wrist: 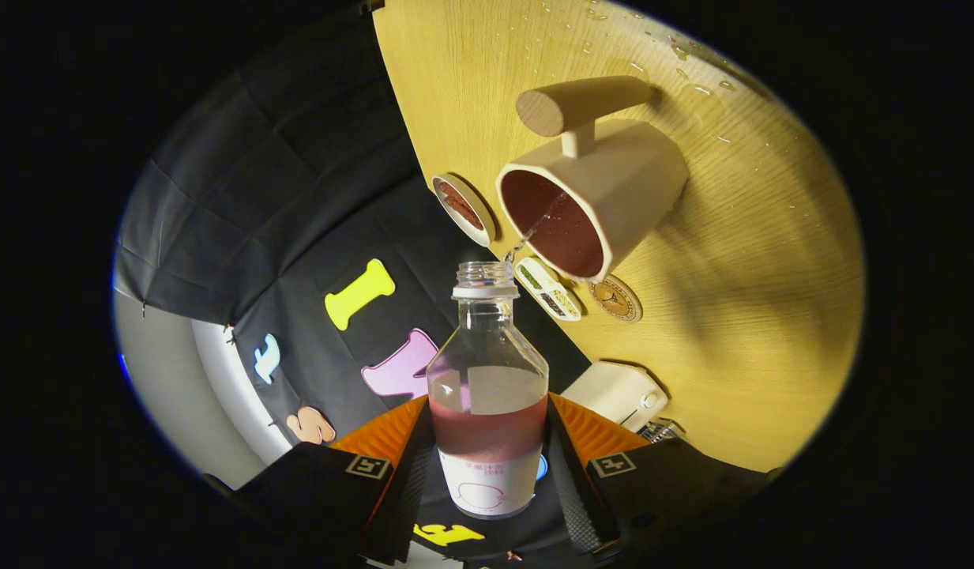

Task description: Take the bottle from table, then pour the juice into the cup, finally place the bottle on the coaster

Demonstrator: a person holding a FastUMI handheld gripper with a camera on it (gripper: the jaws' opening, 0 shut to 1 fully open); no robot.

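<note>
Pouring: tongs [490, 466] clenched on juice bottle [488, 395], mouth aimed at cup [589, 209] just beyond; thin stream crossing into it. Round coaster [615, 299] on desk [755, 261] beside cup.

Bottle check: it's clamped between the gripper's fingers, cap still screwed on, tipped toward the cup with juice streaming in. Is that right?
Not quite. The gripper view shows the bottle has no cap: its threaded neck is open, and a thin stream runs from it into the cup. The rest holds: the gripper has both fingers pressed on the bottle.
</note>
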